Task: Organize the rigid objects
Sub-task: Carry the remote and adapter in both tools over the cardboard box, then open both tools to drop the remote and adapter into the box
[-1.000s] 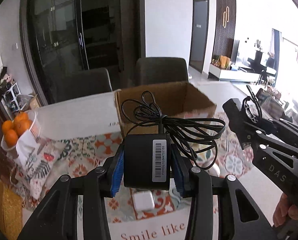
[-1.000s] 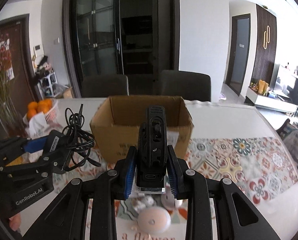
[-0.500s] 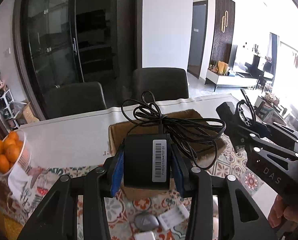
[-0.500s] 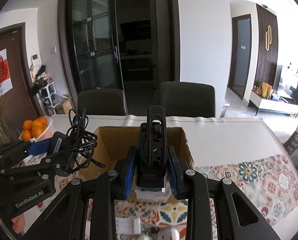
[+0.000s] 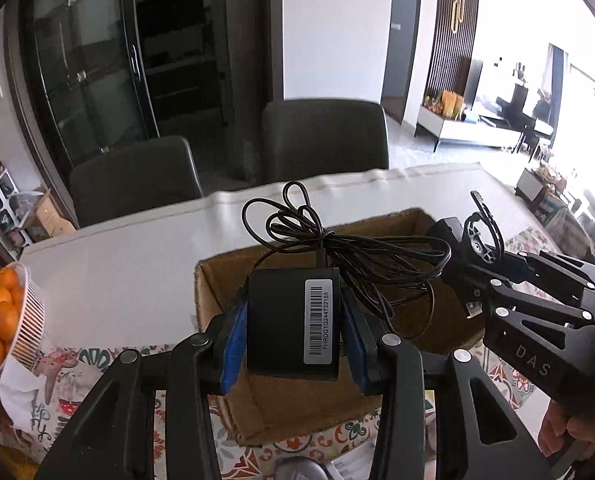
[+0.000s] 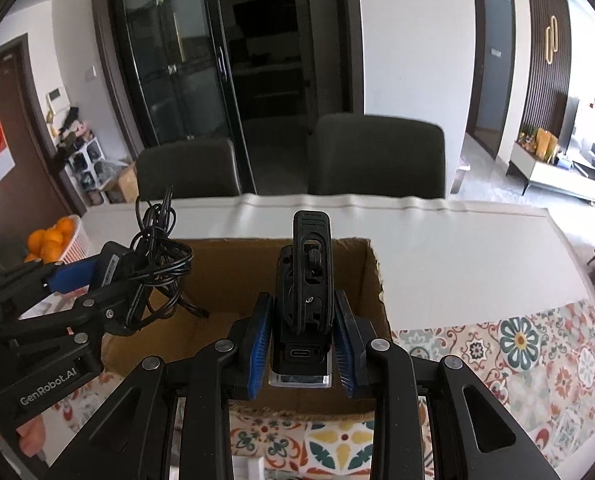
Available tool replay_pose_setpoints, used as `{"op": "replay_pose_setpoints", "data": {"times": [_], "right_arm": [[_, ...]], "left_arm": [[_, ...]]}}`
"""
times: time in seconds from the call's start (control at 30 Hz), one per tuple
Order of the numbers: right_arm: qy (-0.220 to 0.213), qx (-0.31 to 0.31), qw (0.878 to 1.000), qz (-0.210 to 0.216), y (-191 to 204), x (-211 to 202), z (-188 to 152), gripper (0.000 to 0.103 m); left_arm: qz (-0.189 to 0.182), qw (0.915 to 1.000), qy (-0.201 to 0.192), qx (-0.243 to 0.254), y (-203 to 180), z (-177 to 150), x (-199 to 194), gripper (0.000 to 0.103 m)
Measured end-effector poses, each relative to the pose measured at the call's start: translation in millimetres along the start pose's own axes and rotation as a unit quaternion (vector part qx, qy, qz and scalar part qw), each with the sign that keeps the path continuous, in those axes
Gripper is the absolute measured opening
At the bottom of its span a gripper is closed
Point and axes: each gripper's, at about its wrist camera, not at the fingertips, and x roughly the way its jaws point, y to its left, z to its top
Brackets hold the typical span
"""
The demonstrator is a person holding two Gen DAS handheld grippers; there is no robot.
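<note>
My left gripper (image 5: 293,332) is shut on a black power adapter (image 5: 293,320) with a barcode label; its bundled black cable (image 5: 337,252) hangs forward over the open cardboard box (image 5: 225,292). My right gripper (image 6: 301,336) is shut on a black handheld device (image 6: 307,292) with a clip and a USB-C port, held upright over the same box (image 6: 373,284). In the right wrist view the left gripper (image 6: 97,280) with the adapter and cable (image 6: 157,256) hovers at the box's left side. In the left wrist view the right gripper (image 5: 477,268) is at the box's right side.
The box stands on a patterned tablecloth (image 6: 517,360) on a white table (image 5: 137,260). A basket of oranges (image 5: 1,320) stands at the left. A grey rounded object (image 5: 297,470) and white items lie in front of the box. Two dark chairs (image 6: 377,156) stand behind the table.
Both grippers have risen and moved forward with their objects, from in front of the box to above its opening. Both grips are unchanged.
</note>
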Motion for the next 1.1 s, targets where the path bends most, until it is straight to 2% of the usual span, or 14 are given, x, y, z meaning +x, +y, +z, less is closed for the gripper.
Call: {"op": "replay_pose_setpoints", "data": {"times": [0.33,0.43,0.5,0.57,0.63,0.67,0.77,0.83,0.9,1.0,1.1], "right_arm": [[0.041,0.004,0.999,0.009,-10.5,31.6,-8.9,0.03],[0.047,0.002,0.999,0.012,-13.0,38.0,-12.1,0.03],[0.051,0.005,0.999,0.018,-12.7,41.3,-11.1,0.03],[0.049,0.008,0.999,0.016,-12.8,39.6,-13.2,0.035],[0.04,0.012,0.999,0.007,-12.7,34.7,-12.9,0.052],[0.036,0.013,0.999,0.0,-12.6,30.5,-13.8,0.056],[0.022,0.01,0.999,-0.025,-8.1,15.9,-16.6,0.059],[0.014,0.008,0.999,-0.036,-3.4,5.8,-19.3,0.068],[0.003,0.003,0.999,-0.054,-0.4,-7.1,-23.2,0.074],[-0.011,-0.002,0.997,-0.075,2.7,-24.2,-27.9,0.08],[-0.019,-0.001,0.996,-0.089,4.8,-39.7,-34.3,0.083]], "left_arm": [[-0.009,0.9989,0.044,-0.011,2.2,-7.2,28.7,0.042],[0.0,0.9994,0.033,-0.008,4.1,-6.5,25.6,0.044],[0.006,0.9996,0.027,-0.002,3.0,-5.2,22.1,0.05],[0.022,0.9996,0.019,0.001,2.5,-5.3,16.5,0.052],[0.035,0.9993,0.009,-0.005,4.5,-7.2,9.4,0.059],[0.039,0.9992,0.004,-0.006,5.3,-9.1,5.3,0.063],[0.061,0.9981,-0.008,-0.006,7.0,-14.3,-6.1,0.073],[0.071,0.9973,-0.017,-0.011,8.2,-19.2,-15.5,0.079],[0.082,0.9962,-0.026,-0.015,8.6,-25.1,-25.6,0.092],[0.101,0.994,-0.036,-0.022,9.4,-32.4,-37.5,0.098],[0.11,0.9925,-0.043,-0.032,10.3,-40.1,-49.7,0.103]]}}
